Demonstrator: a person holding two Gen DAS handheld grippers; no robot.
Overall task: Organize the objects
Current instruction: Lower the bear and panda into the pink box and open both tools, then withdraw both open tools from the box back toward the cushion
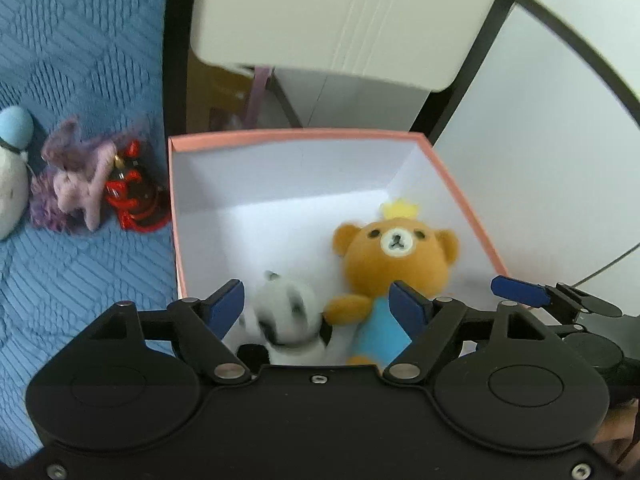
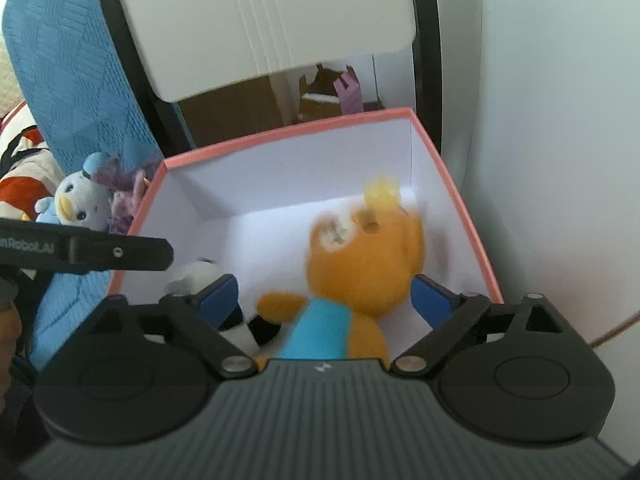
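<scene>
Pink-rimmed box (image 1: 460, 184): two plush toys inside; three plush toys outside.

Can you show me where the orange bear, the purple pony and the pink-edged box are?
orange bear (image 1: 394, 258): left wrist view, its face.
purple pony (image 1: 74, 186): left wrist view, its body.
pink-edged box (image 1: 296, 134): left wrist view, far rim.

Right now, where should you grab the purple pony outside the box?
Probably around its body, coming down from above. The purple pony lies on its side on the blue cover, legs out toward the camera, with a red toy pressed against it beside the box. Its mane looks too loose to hold.
</scene>
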